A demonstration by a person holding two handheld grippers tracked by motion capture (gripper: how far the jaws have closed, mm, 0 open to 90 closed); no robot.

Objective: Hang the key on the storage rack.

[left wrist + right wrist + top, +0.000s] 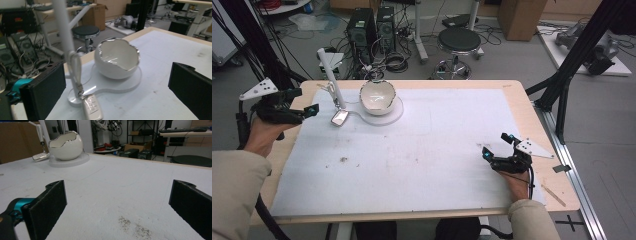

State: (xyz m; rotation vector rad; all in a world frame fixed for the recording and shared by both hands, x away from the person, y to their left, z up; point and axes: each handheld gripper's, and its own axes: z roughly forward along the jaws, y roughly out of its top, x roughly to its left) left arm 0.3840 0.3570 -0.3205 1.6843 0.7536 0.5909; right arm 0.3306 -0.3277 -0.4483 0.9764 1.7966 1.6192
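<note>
**The key could slip and the stand could tip**

In the left gripper view, the left gripper (112,100) is sitting at the bottom of the frame with its two black jaws spread wide apart, holding nothing. Just past them, low and a little left of the middle, the car key (92,108) is lying on the white mat (160,82). A pale strap (75,70) is running up from the key to the thin white pole (63,35), which is standing on a small round foot.

This is where things could go wrong. If the jaws are closing too far to one side, they may be bumping the pole instead of the key, and the thin pole looks easy to knock over. If the key is being pulled while the strap is hooked on, the whole stand could be dragged along. The smooth key might also be sliding out of the jaws.

A bit farther back, in the middle of the frame, the white bowl (117,60) shaped like a cracked egg is resting on a clear round plate (130,83). Nothing seems to be lying inside it. A hard bump could be pushing it off.

In the high view, the right gripper (497,145) is waiting at the lower right, well apart from the key, jaws spread and empty.
</note>
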